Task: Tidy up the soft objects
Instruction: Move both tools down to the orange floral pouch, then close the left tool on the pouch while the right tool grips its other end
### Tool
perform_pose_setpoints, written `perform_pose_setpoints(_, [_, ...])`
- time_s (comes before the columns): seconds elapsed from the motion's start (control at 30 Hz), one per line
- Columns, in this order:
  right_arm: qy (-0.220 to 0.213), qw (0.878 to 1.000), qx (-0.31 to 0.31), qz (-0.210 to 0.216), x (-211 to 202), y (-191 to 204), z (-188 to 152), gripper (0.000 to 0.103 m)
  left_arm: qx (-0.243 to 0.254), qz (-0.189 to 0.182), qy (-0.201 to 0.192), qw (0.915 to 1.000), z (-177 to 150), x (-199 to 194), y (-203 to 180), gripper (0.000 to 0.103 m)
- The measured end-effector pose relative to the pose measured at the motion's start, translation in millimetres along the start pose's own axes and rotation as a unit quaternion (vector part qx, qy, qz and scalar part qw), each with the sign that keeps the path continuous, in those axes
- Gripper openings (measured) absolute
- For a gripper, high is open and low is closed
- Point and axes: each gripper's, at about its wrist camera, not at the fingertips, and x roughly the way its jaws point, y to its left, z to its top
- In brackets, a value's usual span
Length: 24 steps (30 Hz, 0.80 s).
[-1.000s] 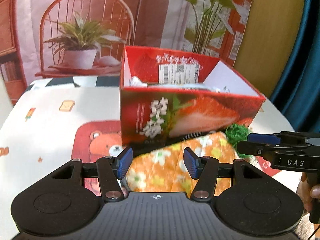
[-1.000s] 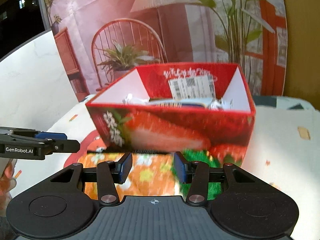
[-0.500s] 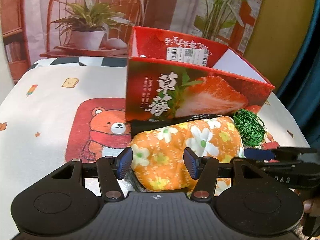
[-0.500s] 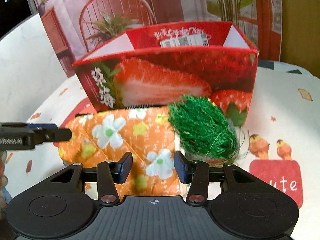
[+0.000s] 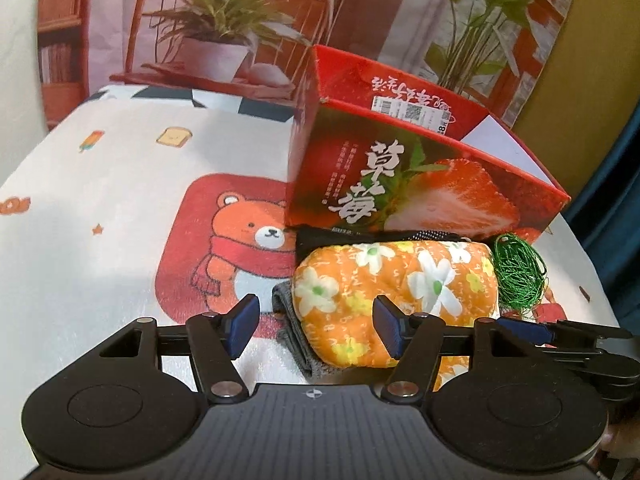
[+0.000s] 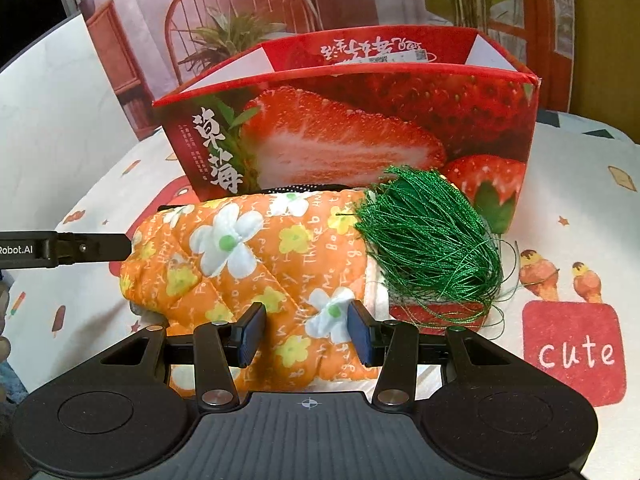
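While the orange flowered pouch (image 6: 248,264) lies crosswise before the box (image 6: 360,128), the right gripper (image 6: 306,334), unclenched, straddles its near edge, and the left gripper (image 5: 316,326), jaws opening, frames its end.

Box front: red strawberry box (image 6: 360,136), large white characters "草莓", smaller lines beside them too small to read.
Box far flap: white script, upside down, unreadable; barcode label (image 5: 412,110) with QR code.
Tablecloth patch: "cute" (image 6: 574,354), white on red, near right.
Left claw arm: "Robot.AI" (image 6: 18,249), partly cut off.
Orange floral cloth (image 6: 256,264): small printed words, including "Forget Me".
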Motion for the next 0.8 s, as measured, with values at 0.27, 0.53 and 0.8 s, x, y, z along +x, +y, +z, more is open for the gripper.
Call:
perform_pose_setpoints(0.27, [-0.006,1.000,-0.001,0.000,-1,0,-3,0.043,-0.004,-0.018,0.016,0.9997,-5,12,-1,0.066])
perform_pose_setpoints(0.53, [-0.007,1.000,-0.002,0.001,-1,1,-4,0.043,0.018,-0.004,0.016,0.9997,-8,25,-8,0.033])
perform_pose_setpoints(0.8, [-0.035,0.999,0.015,0.002,-12,-2,-3,0.044,0.004,0.007,0.010,0.9999,-11,19,2,0.019])
